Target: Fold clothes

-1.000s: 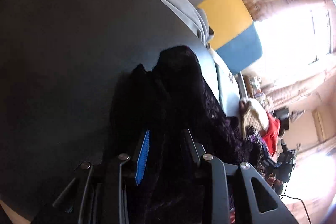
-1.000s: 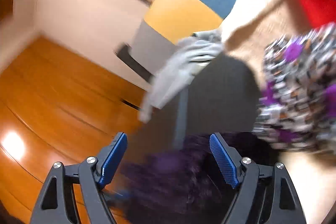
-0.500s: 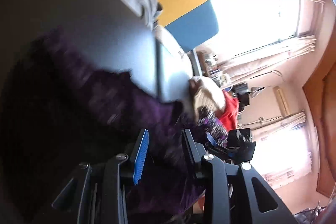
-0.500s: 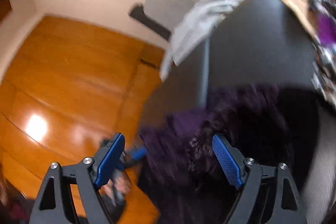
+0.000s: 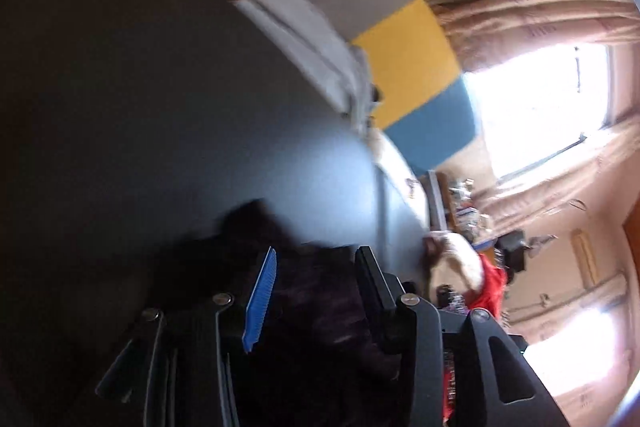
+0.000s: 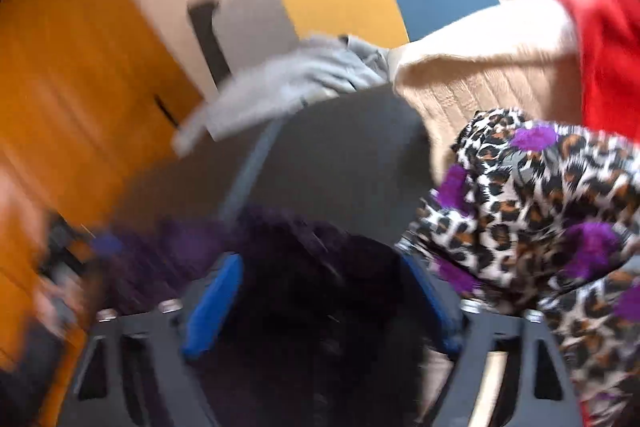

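Note:
A dark purple fuzzy garment lies bunched on the dark grey table. My left gripper is partly open with the garment lying between its fingers. In the right wrist view the same purple garment fills the space between the fingers of my right gripper, which is wide open. Both views are motion-blurred.
A leopard-print garment with purple spots lies right of the right gripper. A beige knit, a red garment and a folded grey garment lie at the table's far side. A grey, yellow and blue panel stands behind.
Both grippers swung about over the purple garment. The left gripper's fingers, close together on the garment a second ago, have opened. The right gripper stayed wide open.

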Available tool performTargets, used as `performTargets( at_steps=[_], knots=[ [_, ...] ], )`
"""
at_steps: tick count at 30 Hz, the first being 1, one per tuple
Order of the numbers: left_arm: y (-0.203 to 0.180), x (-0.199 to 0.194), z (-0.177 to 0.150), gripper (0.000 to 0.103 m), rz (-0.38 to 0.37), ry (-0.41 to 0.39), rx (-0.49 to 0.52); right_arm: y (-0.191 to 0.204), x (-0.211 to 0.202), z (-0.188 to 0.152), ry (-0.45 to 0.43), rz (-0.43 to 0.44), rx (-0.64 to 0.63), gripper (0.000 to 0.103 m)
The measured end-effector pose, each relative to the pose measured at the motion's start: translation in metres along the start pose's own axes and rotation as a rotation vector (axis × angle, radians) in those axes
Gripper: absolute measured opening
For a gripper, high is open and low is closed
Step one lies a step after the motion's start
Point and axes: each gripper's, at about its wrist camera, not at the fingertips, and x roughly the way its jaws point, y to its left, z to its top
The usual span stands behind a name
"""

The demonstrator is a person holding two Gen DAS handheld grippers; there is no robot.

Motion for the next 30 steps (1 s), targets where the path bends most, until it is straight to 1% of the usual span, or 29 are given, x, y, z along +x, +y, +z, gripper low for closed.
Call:
performTargets(
  at_steps=[1,2,3,5,6,7,8,9,10,12,13,15,16,18,20,21,22,24,25,26,27,28,29,30],
  knots=[
    [0.009,-0.004,-0.005,0.042,0.020,0.000,-0.015,0.004,0.000,-0.003,0.024,-0.049,-0.067,0.063],
    [0.017,-0.008,-0.009,0.042,0.037,0.001,-0.029,0.005,-0.001,-0.006,0.044,-0.089,-0.128,0.063],
    [0.025,-0.012,-0.014,0.042,0.055,0.001,-0.044,0.005,0.001,-0.006,0.060,-0.106,-0.181,0.063],
    [0.031,-0.016,-0.021,0.042,0.071,0.006,-0.044,0.017,0.016,0.001,0.101,-0.114,-0.285,0.063],
    [0.034,-0.018,-0.024,0.042,0.078,0.008,-0.042,0.023,0.021,0.004,0.115,-0.112,-0.318,0.063],
    [0.033,-0.017,-0.027,0.042,0.082,0.015,-0.026,0.028,0.025,0.007,0.130,-0.110,-0.351,0.062],
    [0.031,-0.017,-0.029,0.042,0.086,0.022,-0.006,0.033,0.029,0.010,0.144,-0.108,-0.384,0.057],
    [0.029,-0.016,-0.032,0.042,0.090,0.030,0.014,0.037,0.030,0.013,0.150,-0.099,-0.398,0.030],
    [0.027,-0.015,-0.035,0.042,0.094,0.037,0.034,0.038,0.027,0.018,0.141,-0.076,-0.377,0.004],
    [0.023,-0.013,-0.040,0.042,0.102,0.052,0.073,0.038,0.018,0.026,0.114,-0.037,-0.322,0.004],
    [0.020,-0.012,-0.041,0.043,0.108,0.055,0.095,0.025,0.013,0.027,0.089,-0.043,-0.247,0.004],
    [0.015,-0.011,-0.043,0.043,0.120,0.059,0.131,-0.021,0.008,0.023,0.067,-0.085,-0.016,0.004],
    [0.014,-0.011,-0.042,0.043,0.124,0.061,0.138,-0.040,0.006,0.019,0.061,-0.105,0.075,0.004],
    [0.012,-0.012,-0.041,0.043,0.139,0.061,0.158,-0.063,0.004,0.003,0.080,-0.143,0.160,0.003],
    [0.008,-0.013,-0.040,0.044,0.159,0.062,0.191,-0.072,0.003,-0.008,0.101,-0.145,0.193,0.003],
    [0.005,-0.013,-0.039,0.044,0.168,0.062,0.208,-0.072,0.001,-0.012,0.103,-0.137,0.192,0.003],
    [0.003,-0.013,-0.039,0.044,0.175,0.063,0.224,-0.070,-0.001,-0.014,0.103,-0.128,0.184,0.006],
    [-0.003,-0.013,-0.037,0.044,0.207,0.062,0.262,-0.067,-0.006,-0.019,0.099,-0.110,0.173,0.007],
    [-0.004,-0.013,-0.036,0.044,0.220,0.059,0.279,-0.066,-0.009,-0.021,0.092,-0.094,0.179,0.014],
    [-0.006,-0.014,-0.035,0.044,0.225,0.057,0.297,-0.066,-0.013,-0.023,0.086,-0.079,0.188,0.019],
    [-0.007,-0.016,-0.034,0.044,0.228,0.054,0.315,-0.065,-0.018,-0.025,0.079,-0.077,0.187,0.029],
    [-0.008,-0.017,-0.033,0.045,0.232,0.052,0.333,-0.063,-0.023,-0.027,0.070,-0.080,0.177,0.036],
    [-0.009,-0.018,-0.032,0.045,0.235,0.050,0.351,-0.061,-0.027,-0.029,0.063,-0.079,0.168,0.037],
    [-0.010,-0.017,-0.031,0.048,0.220,0.054,0.346,-0.057,-0.033,-0.032,0.059,-0.073,0.165,0.038]
  ],
)
